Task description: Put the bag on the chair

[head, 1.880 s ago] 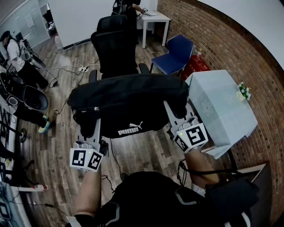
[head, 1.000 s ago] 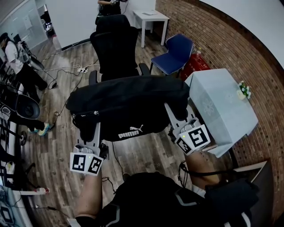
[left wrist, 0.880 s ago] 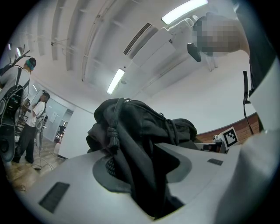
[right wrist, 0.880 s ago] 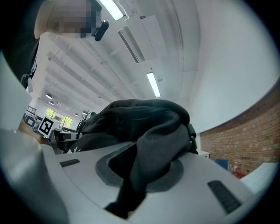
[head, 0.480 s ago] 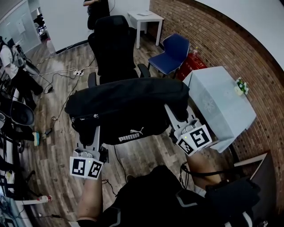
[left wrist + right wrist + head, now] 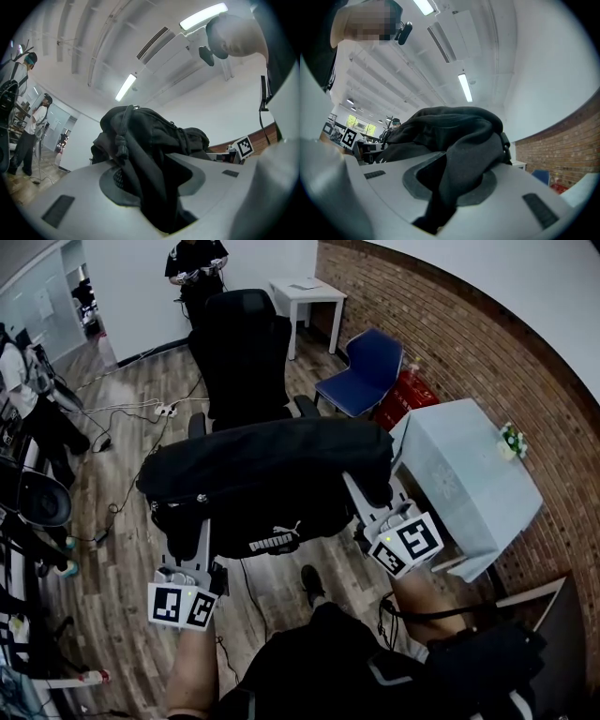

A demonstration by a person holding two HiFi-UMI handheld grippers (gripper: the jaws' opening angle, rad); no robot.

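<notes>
Black fabric fills the gap of each gripper. In the left gripper view the left gripper [image 6: 157, 190] has its jaws clamped on a fold and a knotted strap of the bag [image 6: 154, 140]. In the right gripper view the right gripper [image 6: 443, 187] pinches another thick fold of the same bag [image 6: 454, 129] between jaws set closer together. Both of these views tilt upward and show the ceiling with its strip lights [image 6: 465, 87], but not what lies below. Only the head view shows that: the left gripper [image 6: 195, 529] and the right gripper [image 6: 361, 495] hold the bag [image 6: 272, 470] lengthwise in the air above the wooden floor [image 6: 122, 512], white logo toward the person. Just beyond the bag stands a black office chair [image 6: 242, 343], its seat largely hidden behind the bag. Farther right are a blue chair [image 6: 367, 362] and a red object [image 6: 405, 395] by the brick wall [image 6: 469, 343]. A bench [image 6: 469, 474] under a pale cloth stands beside the right gripper. Another person [image 6: 194, 266] stands at the far end.
</notes>
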